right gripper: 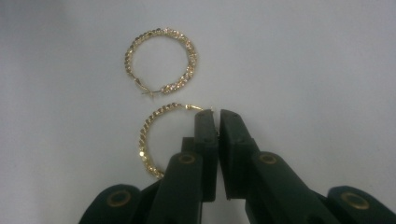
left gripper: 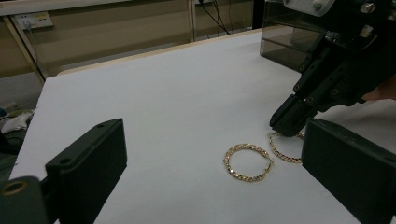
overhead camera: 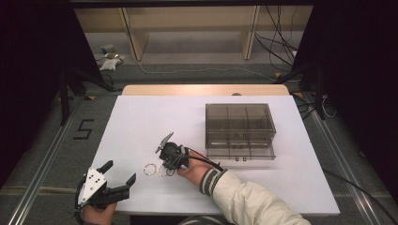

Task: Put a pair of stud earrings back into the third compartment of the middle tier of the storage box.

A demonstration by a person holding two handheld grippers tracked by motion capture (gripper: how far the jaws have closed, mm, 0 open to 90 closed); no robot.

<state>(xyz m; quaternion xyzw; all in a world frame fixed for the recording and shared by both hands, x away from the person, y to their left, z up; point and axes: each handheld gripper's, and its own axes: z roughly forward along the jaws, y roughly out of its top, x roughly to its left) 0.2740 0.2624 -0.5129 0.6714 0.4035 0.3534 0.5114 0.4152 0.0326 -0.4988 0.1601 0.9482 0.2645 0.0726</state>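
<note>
Right gripper (right gripper: 217, 116) low centre in its own view, jaws pinched together on the rim of the nearer gold hoop earring (right gripper: 148, 144). Second hoop earring (right gripper: 161, 60) lying just above it on the white table (right gripper: 303, 60) (barely apart). Left gripper (overhead camera: 119, 172) bottom left of the high view, jaws wide apart, holding nothing.

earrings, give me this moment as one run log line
right claw: shut on near hoop earring | far hoop earring: flat on white table, apart | left claw: open, holds nothing | drawer box: untouched
</note>
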